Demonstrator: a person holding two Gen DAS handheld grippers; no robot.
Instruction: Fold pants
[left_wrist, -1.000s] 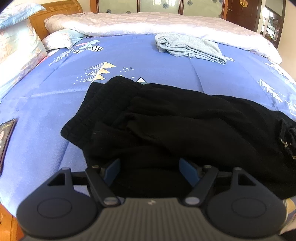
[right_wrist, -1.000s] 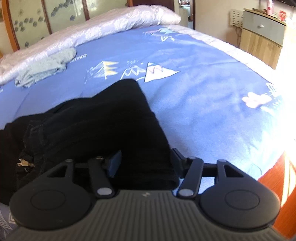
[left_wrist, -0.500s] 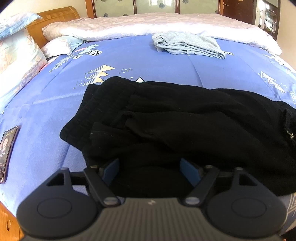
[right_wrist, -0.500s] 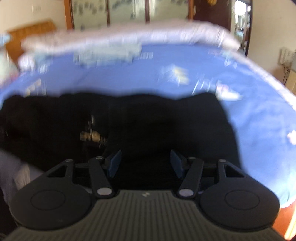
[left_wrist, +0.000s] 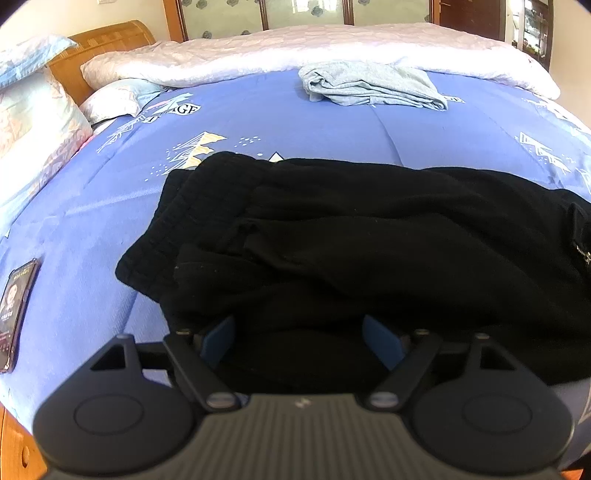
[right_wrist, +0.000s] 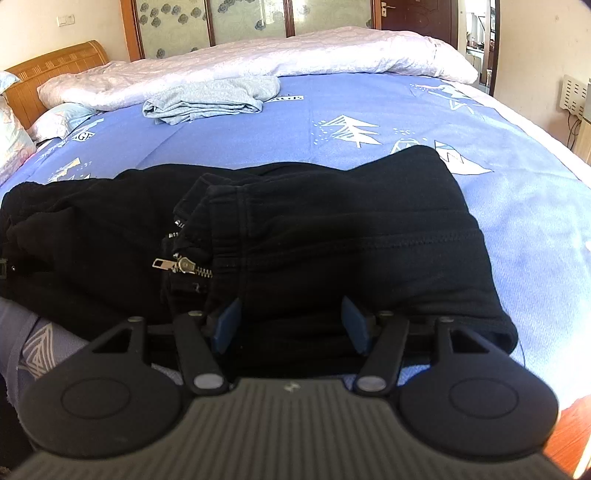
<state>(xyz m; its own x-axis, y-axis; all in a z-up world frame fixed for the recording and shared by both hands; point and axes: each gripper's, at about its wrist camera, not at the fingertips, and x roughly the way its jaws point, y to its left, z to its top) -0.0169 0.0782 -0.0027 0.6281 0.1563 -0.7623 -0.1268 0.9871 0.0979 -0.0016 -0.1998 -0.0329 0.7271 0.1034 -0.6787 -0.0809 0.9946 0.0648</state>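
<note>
On smooth blue bedspread (left_wrist: 332, 125), rumpled, seemingly fleecy black pants (left_wrist: 369, 236).

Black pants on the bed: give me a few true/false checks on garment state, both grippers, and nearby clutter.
1. The black pants lie on a blue printed bedspread. True.
2. The left gripper is clamped shut on the fabric. False: its jaws stand wide apart.
3. A grey garment lies beyond the pants, apart from them. True.
4. The zipper is hidden in the right wrist view. False: its metal pull shows clearly.
5. The right gripper is open. True.
6. A phone rests on the pants. False: it lies on the bedspread, apart.
</note>
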